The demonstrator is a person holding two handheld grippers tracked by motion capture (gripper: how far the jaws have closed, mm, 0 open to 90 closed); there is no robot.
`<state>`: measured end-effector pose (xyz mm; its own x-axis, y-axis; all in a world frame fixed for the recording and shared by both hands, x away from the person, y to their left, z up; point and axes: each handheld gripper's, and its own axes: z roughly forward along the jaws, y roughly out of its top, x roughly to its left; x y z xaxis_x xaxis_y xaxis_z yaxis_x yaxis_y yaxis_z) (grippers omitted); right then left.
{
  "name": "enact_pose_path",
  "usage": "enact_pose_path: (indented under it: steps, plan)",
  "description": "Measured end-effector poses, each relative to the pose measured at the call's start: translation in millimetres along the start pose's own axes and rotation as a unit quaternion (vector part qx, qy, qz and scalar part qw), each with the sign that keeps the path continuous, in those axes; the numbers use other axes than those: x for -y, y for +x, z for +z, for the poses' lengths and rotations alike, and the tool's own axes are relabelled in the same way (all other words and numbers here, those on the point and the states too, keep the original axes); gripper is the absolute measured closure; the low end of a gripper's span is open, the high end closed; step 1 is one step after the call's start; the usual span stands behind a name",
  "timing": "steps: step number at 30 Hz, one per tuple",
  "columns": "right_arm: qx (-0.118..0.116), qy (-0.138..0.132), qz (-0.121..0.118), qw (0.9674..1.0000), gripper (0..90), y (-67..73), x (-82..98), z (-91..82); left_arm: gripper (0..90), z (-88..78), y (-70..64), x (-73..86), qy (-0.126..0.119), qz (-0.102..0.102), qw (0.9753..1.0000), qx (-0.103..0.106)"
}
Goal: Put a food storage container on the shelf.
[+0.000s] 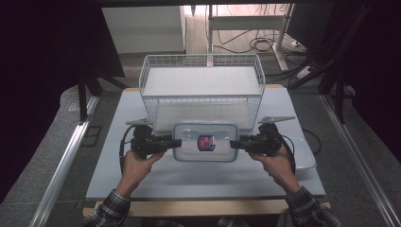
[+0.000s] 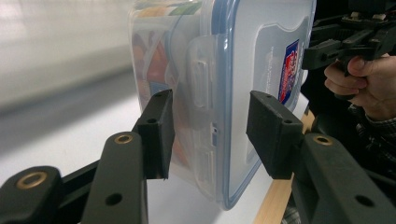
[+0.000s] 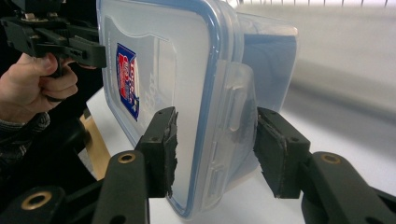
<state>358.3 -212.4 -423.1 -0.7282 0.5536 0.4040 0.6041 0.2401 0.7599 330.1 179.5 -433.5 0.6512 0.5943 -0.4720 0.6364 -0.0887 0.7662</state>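
both hand-held grippers, left hand-held gripper (image 1: 166, 141) and right hand-held gripper (image 1: 236, 143), clamp the lidded box (image 1: 204, 142) at centre frame; placing it in the wire basket (image 1: 150, 80) above remains.

Pale table top (image 1: 142, 175) with wooden front edge, lower centre. Grey carpeted floor (image 1: 359, 118) at right and left. Metal rails (image 1: 61, 165) running diagonally both sides. Dark curtains (image 1: 42, 56) upper left, upper right. Cables (image 1: 260, 45) on floor, top centre, brightly lit.
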Motion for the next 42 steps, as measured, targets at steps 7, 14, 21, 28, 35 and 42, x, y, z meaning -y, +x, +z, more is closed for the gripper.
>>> enact_pose_path:
  steps: [7,14,21,28,35,42]
  plan:
    - [0.003,-0.027,-0.017,0.9995,50.7,3.5,-33.6,-7.8,52.3,-9.8,-4.1,-30.5,-0.015,0.017,0.9997,-0.008]
    - [0.004,-0.039,-0.029,0.9988,50.5,5.5,-61.0,-12.4,52.2,-19.5,-6.1,-59.3,-0.031,0.021,0.9992,-0.013]
    - [0.008,-0.047,-0.041,0.9980,50.0,8.0,-92.8,-16.3,52.3,-27.9,-6.2,-85.4,-0.035,0.028,0.9989,-0.016]
    - [0.012,-0.054,-0.049,0.9973,49.8,9.9,-121.3,-17.3,52.4,-36.6,-1.9,-111.5,-0.046,0.035,0.9982,-0.016]
    - [0.016,-0.062,-0.052,0.9966,49.8,10.6,-149.3,-19.6,52.3,-41.9,3.0,-137.9,-0.051,0.044,0.9976,-0.015]
    - [0.023,-0.071,-0.051,0.9959,49.3,6.2,-170.5,-20.0,52.3,-39.9,11.1,-156.2,-0.058,0.036,0.9976,-0.012]
